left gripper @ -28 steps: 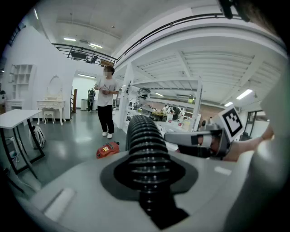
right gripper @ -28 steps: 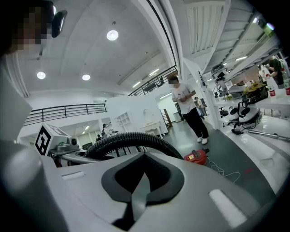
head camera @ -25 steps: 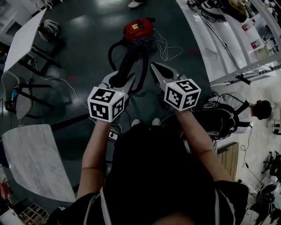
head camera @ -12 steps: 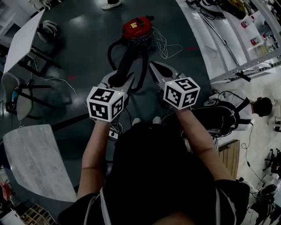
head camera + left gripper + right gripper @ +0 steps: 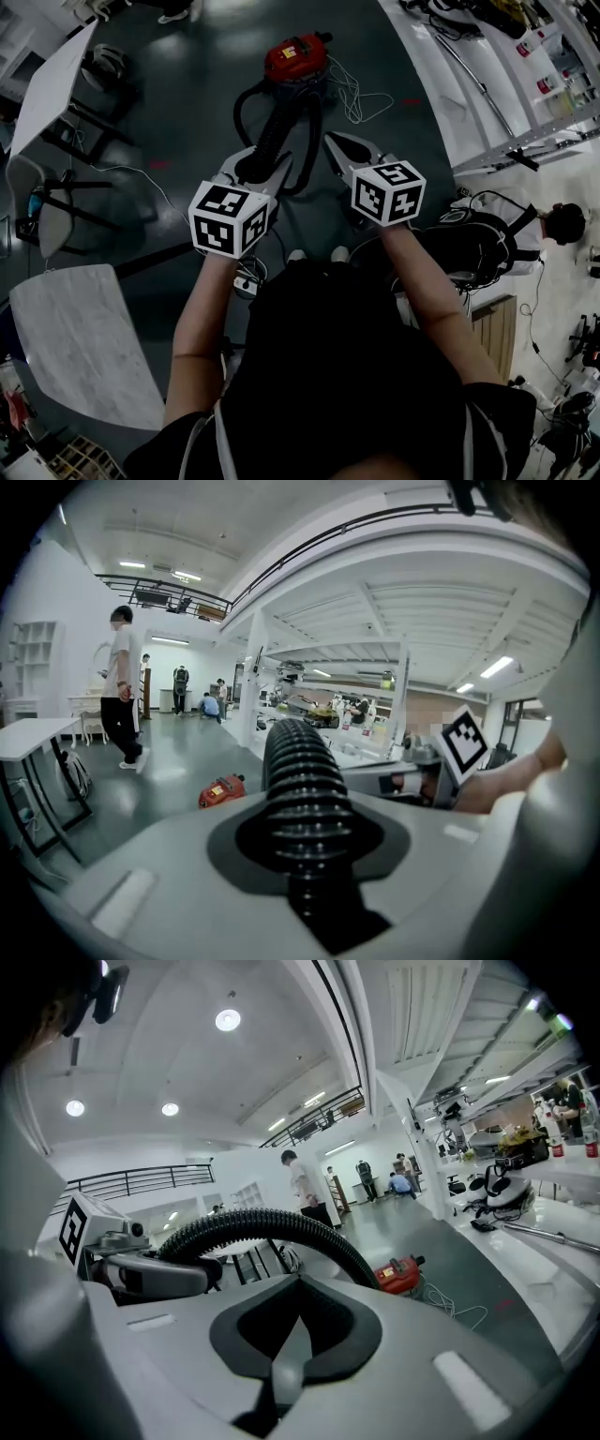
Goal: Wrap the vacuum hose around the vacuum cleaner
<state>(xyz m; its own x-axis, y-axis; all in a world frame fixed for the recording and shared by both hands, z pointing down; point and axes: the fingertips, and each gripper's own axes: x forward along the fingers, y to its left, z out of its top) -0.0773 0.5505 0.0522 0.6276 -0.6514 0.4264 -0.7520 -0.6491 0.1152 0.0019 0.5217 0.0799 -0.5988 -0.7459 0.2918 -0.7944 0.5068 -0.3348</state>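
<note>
A wide, dark workshop floor [image 5: 187,84] is stretching out ahead of both grippers, and over the past second almost nothing on it is changing. Only a bystander [image 5: 122,691], far ahead and to the left of the left gripper [image 5: 259,165], is walking on across the hall. The red vacuum cleaner [image 5: 297,58] is sitting where it sat, on the floor well ahead of both tools and well apart from them. The black ribbed vacuum hose [image 5: 274,127] is running from the machine back toward the person. One loop is sagging out to the left of the left gripper, and another is dropping between the two tools. The left gripper is keeping its jaws part-way closed around the hose, the ribs filling the gap between them, and the hand is barely shifting. The right gripper [image 5: 334,142], just to the right of the hose and not touching it, is staying pinched fully together on nothing. A thin white cord [image 5: 361,98] is lying loose on the floor beyond the right gripper's tip, next to the machine. With the hose lifted but none of it yet lying around the cleaner's body, the wrapping itself is looking hardly begun. The steady hold is suggesting that the slack needs carrying toward the machine first.
</note>
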